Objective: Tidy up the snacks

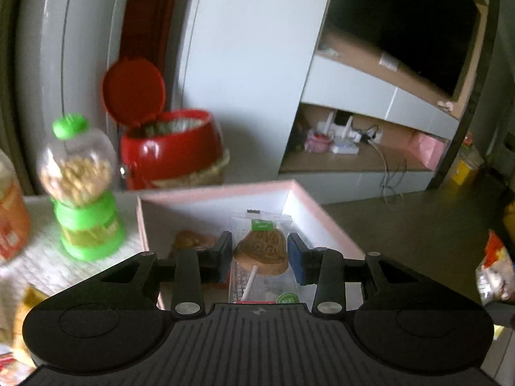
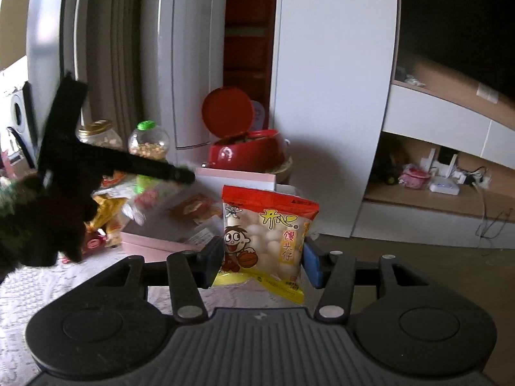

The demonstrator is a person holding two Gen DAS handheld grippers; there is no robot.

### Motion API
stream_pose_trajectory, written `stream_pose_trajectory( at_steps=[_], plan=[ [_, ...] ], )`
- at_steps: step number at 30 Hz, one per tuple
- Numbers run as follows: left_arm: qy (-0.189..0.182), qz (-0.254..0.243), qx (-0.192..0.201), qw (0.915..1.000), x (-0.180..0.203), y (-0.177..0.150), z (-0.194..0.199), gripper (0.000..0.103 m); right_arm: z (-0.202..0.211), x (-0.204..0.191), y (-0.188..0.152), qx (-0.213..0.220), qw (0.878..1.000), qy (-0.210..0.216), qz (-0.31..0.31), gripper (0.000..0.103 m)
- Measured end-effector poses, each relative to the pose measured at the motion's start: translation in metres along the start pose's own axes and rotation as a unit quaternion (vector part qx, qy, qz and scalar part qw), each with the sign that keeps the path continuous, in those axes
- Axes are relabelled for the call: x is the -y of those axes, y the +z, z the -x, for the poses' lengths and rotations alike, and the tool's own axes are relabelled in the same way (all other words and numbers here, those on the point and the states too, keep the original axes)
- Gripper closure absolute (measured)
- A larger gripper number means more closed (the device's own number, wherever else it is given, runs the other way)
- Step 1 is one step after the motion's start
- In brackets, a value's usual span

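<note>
Left gripper [image 1: 260, 255]: jaws clamp wrapped cookie lollipop [image 1: 261, 252] over pink box [image 1: 309, 204]. Right gripper [image 2: 261, 260]: jaws pinch red-yellow snack bag [image 2: 267, 241] upright, above table, near box.

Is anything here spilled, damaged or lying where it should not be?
Nothing looks spilled or damaged. The only loose point: several snack packets lie in a disorderly heap on the table beside the pink box, not yet sorted. The red tin behind the box stands with its lid flipped open.
</note>
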State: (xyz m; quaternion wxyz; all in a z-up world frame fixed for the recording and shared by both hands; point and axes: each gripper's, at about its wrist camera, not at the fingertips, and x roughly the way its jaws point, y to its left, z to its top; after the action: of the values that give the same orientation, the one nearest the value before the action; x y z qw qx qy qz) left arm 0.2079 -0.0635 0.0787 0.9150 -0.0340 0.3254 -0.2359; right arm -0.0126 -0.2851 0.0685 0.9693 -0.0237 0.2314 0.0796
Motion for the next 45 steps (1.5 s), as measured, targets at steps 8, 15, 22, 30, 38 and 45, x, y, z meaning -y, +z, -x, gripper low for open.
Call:
stream_pose_trajectory(
  at_steps=[8, 15, 22, 30, 38, 45],
  plan=[
    [-0.040, 0.075, 0.050, 0.9951, -0.035, -0.015, 0.032, 0.060, -0.058, -0.008, 0.025, -0.039, 0.999, 0.025, -0.017, 0.051],
    [-0.003, 0.105, 0.044, 0.9935, -0.072, -0.062, 0.103, 0.060, -0.143, -0.037, 0.057, -0.119, 0.989, 0.079, -0.038, 0.051],
    [0.094, 0.128, 0.027, 0.9869, -0.124, -0.126, 0.155, 0.060, -0.195, -0.072, 0.058, -0.168, 0.983, 0.076, -0.021, 0.041],
    [0.151, 0.180, 0.039, 0.9713, -0.166, -0.156, 0.176, 0.060, -0.161, -0.129, 0.076, -0.114, 0.987, 0.100, 0.055, 0.020],
    [0.128, 0.182, 0.039, 0.9743, -0.166, -0.161, 0.191, 0.060, -0.191, -0.252, 0.083, -0.137, 0.957, 0.184, 0.175, 0.020],
    [0.120, 0.183, 0.048, 0.9746, -0.170, -0.165, 0.208, 0.060, -0.245, -0.280, 0.076, -0.205, 0.951, 0.168, 0.158, 0.021]
  ],
)
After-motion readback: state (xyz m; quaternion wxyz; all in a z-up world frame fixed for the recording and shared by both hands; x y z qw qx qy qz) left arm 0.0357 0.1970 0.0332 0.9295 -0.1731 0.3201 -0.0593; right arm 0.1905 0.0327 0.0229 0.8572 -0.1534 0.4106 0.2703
